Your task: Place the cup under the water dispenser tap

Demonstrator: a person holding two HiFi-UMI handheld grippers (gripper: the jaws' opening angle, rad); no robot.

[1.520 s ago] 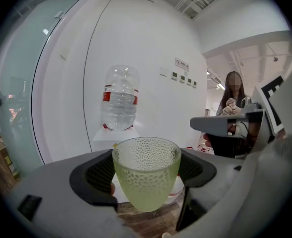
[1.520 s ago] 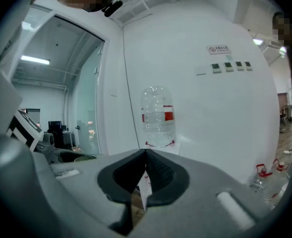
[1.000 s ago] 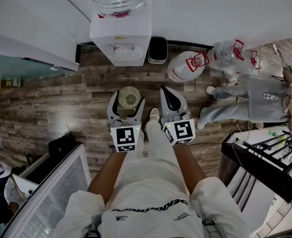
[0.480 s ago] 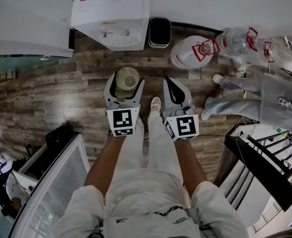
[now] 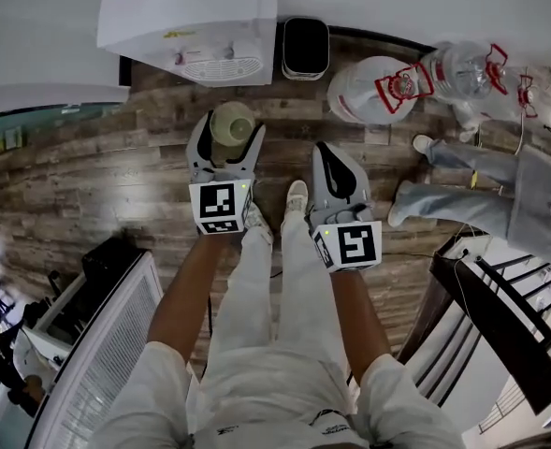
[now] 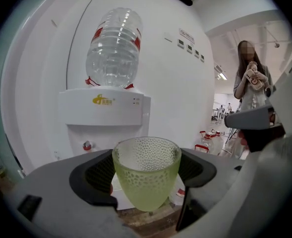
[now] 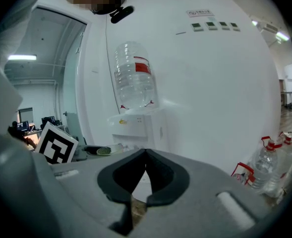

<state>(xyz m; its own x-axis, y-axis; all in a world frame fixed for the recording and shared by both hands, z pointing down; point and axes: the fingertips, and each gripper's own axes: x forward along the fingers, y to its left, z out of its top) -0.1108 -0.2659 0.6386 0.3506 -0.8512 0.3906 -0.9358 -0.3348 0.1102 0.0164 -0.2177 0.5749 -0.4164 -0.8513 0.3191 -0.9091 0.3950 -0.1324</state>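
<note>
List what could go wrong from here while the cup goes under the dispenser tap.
1. The left tool grips the cup only by its sloped sides; it might tilt or slip out and fall onto the wood floor.
2. The red tap sits in a shallow recess of the water dispenser, so the cup's rim could knock it.
3. The shut right tool sits close alongside and might bump the dispenser.

light: bright, even — indoor | edges: fisheye-bent, dark corners

Upright dimpled green cup [image 6: 146, 175] in L claw [image 5: 226, 129], short of dispenser tap [image 6: 87, 146].
</note>
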